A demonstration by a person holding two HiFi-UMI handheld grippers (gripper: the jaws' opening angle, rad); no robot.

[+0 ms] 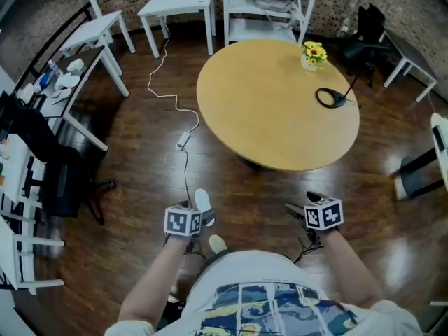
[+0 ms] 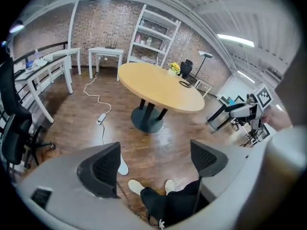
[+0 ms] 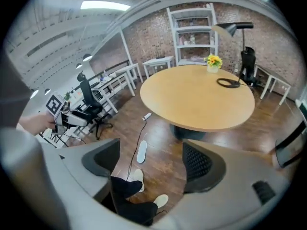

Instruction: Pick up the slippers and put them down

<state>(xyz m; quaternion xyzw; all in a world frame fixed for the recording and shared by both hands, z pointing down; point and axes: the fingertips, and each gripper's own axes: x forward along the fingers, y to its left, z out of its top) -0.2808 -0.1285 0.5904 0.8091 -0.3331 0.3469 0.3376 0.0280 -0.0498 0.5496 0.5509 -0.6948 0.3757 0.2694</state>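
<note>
One white slipper lies loose on the dark wooden floor, just ahead of the person's feet; it also shows in the left gripper view as the slipper and in the right gripper view as the slipper. The person's two feet wear pale footwear. Both grippers hang high above the floor at waist height, pointing down and forward. My left gripper is open with nothing between its fingers. My right gripper is open too and holds nothing.
A round wooden table stands ahead, bearing a flower pot and a black lamp base. A white cable with a power strip runs across the floor towards the slipper. A black office chair is at the left; white tables and a shelf stand at the back.
</note>
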